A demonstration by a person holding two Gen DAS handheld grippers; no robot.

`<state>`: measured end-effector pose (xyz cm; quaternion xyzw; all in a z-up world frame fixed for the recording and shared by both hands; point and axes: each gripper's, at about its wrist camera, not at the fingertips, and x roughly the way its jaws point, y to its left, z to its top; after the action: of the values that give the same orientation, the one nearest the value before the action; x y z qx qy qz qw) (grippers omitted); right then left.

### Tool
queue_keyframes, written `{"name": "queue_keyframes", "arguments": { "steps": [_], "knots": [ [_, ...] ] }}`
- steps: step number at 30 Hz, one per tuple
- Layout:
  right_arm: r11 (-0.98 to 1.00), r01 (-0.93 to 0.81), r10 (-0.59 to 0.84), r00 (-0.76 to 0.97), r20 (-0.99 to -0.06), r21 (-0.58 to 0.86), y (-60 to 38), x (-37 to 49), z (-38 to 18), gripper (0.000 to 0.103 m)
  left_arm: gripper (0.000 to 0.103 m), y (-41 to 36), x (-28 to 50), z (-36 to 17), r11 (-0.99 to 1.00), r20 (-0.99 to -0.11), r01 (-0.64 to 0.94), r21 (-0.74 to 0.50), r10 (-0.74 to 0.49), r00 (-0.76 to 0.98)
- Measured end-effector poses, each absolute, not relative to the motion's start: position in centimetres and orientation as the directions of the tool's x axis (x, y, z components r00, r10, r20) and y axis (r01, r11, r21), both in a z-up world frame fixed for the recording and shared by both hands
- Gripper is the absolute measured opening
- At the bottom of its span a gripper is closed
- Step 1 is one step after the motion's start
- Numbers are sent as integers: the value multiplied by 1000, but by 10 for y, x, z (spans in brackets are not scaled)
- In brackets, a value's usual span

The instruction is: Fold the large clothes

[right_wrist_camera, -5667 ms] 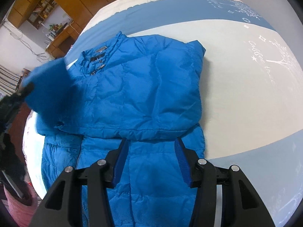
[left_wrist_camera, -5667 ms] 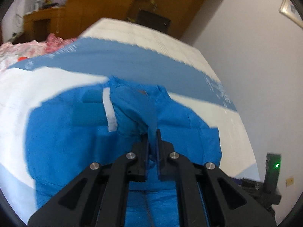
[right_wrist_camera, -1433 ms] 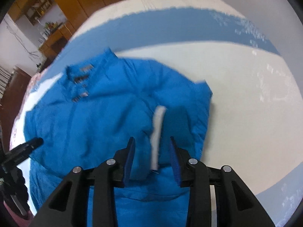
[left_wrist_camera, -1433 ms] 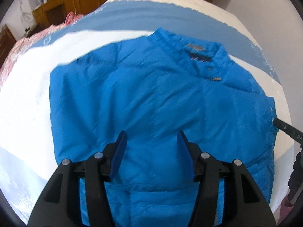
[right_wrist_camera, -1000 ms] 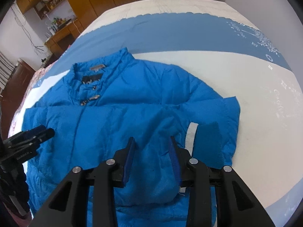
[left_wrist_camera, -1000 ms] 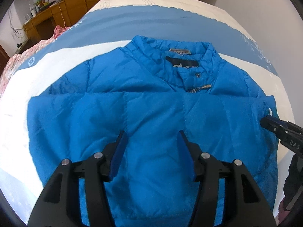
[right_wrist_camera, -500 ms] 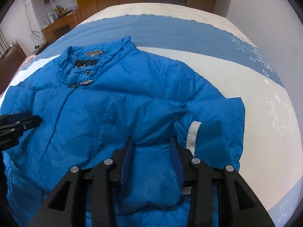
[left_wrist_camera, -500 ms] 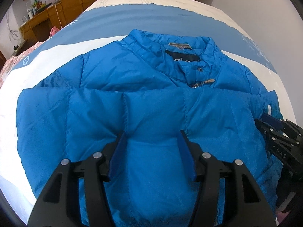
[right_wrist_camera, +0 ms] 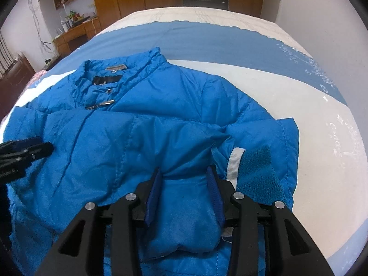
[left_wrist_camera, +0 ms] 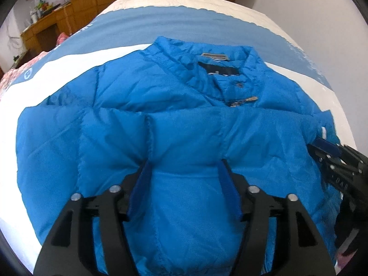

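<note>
Two grippers hung low over a blue padded jacket (left_wrist_camera: pixel 179 124) spread flat on a bed (right_wrist_camera: pixel 264 85) with a blue-and-white cover, its collar (left_wrist_camera: pixel 207 55) toward the far end and both sleeves folded across the chest. At the jacket's left part, the left gripper (left_wrist_camera: pixel 184 172) had its jaws opening, a puff of sleeve fabric bulging between the blue pads (left_wrist_camera: pixel 226 191). At the right part, the right gripper (right_wrist_camera: pixel 185 177) was likewise opening around a bunched sleeve end, just left of the cuff's white strap (right_wrist_camera: pixel 234 163) and teal fastening tab (right_wrist_camera: pixel 260 170).
</note>
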<state>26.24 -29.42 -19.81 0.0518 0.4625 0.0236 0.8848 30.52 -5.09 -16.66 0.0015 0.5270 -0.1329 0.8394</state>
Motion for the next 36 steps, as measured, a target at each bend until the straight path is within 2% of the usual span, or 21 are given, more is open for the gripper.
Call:
{"name": "queue_keyframes", "arguments": {
  "steps": [2, 4, 6, 13, 15, 20, 25, 27, 36],
  "knots": [
    [967, 21, 200, 563, -802, 255, -310, 252, -185, 46, 64, -49, 298, -158, 966, -889, 233, -114, -203, 410],
    [950, 11, 248, 578, -778, 311, -318, 237, -173, 52, 73, -44, 285, -146, 969, -887, 227, -101, -191, 421],
    [945, -4, 268, 580, -769, 327, -322, 214, -162, 54, 77, -34, 265, -130, 970, -877, 221, -104, -194, 440],
    [954, -18, 259, 553, -792, 300, -324, 130, -154, 56, 86, 0, 173, -97, 972, -886, 236, 8, -103, 453],
    [962, -4, 233, 544, -806, 275, -322, 102, -155, 63, 90, 11, 151, -96, 974, -894, 227, 15, -88, 439],
    [973, 8, 194, 519, -833, 231, -318, 48, -161, 72, 90, 41, 93, -99, 981, -922, 194, 17, -60, 381],
    [974, 19, 190, 465, -864, 225, -317, 6, -175, 74, 90, 65, 50, -108, 987, -942, 163, 2, -53, 332],
    [972, 24, 199, 441, -875, 232, -318, -10, -183, 79, 90, 72, 37, -114, 988, -948, 152, -3, -52, 314],
    [967, 64, 208, 362, -909, 247, -328, -51, -208, 79, 90, 77, 11, -131, 988, -960, 156, -7, -50, 274]
  ]
}}
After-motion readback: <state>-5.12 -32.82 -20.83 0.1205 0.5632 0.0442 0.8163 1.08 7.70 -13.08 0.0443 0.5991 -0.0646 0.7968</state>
